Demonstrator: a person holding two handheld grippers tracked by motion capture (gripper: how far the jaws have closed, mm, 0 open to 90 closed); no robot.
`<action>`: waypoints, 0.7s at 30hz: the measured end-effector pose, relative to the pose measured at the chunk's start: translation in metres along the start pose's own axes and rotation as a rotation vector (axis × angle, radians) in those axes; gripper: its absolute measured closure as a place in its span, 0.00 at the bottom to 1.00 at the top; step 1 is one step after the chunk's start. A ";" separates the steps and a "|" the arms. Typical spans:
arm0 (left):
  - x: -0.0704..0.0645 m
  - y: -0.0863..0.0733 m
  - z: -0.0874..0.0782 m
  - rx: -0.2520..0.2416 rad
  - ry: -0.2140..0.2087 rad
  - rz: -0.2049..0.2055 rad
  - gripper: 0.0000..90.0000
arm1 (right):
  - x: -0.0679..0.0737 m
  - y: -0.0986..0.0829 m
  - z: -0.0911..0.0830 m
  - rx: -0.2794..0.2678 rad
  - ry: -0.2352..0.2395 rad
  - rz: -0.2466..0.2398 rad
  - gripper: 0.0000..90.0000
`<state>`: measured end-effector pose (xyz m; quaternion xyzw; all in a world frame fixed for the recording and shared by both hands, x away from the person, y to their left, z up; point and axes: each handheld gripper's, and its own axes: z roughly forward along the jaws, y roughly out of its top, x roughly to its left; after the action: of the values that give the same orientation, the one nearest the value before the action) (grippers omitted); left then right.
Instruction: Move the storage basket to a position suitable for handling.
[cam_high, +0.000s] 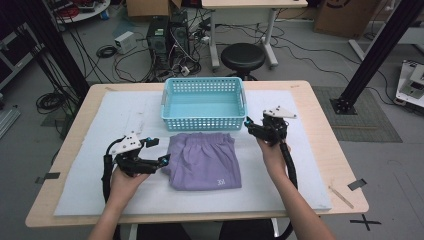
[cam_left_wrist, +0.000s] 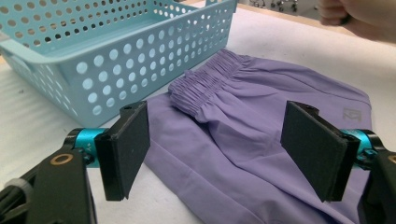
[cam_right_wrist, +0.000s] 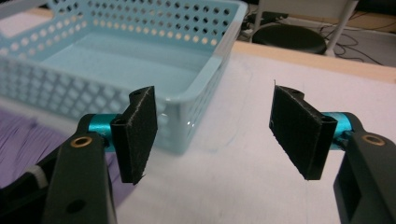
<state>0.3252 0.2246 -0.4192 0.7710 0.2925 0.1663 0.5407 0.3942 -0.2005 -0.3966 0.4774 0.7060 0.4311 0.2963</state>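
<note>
1. The left gripper (cam_high: 159, 151) is held with its jaws spread wide and nothing between them; the folded purple shorts (cam_high: 204, 161) lie flat on the counter (cam_high: 320, 135) just ahead of it, their near edge almost under the jaws.
2. The right gripper (cam_high: 248, 123) is likewise held agape and empty, just beyond the shorts' far corner, beside the blue basket (cam_high: 204, 121).
3. The shorts are judged light, soft and limp; sagging and unfolding are to be expected when lifted.
4. A hold is best taken at the gathered waistband (cam_left_wrist: 205, 86), where layers are thickest, pinching all layers together.
</note>
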 end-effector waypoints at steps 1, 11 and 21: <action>-0.001 -0.002 0.001 0.002 0.001 -0.001 0.27 | 0.002 -0.004 -0.004 -0.002 0.008 -0.004 0.37; -0.016 -0.015 0.003 0.043 -0.014 -0.060 0.27 | 0.016 -0.035 -0.031 0.031 0.055 -0.047 0.35; -0.019 -0.030 0.008 0.096 0.013 -0.146 0.27 | 0.042 -0.058 -0.049 0.064 0.136 -0.065 0.34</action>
<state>0.3073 0.2138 -0.4486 0.7716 0.3590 0.1172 0.5119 0.3138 -0.1871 -0.4269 0.4333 0.7530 0.4298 0.2462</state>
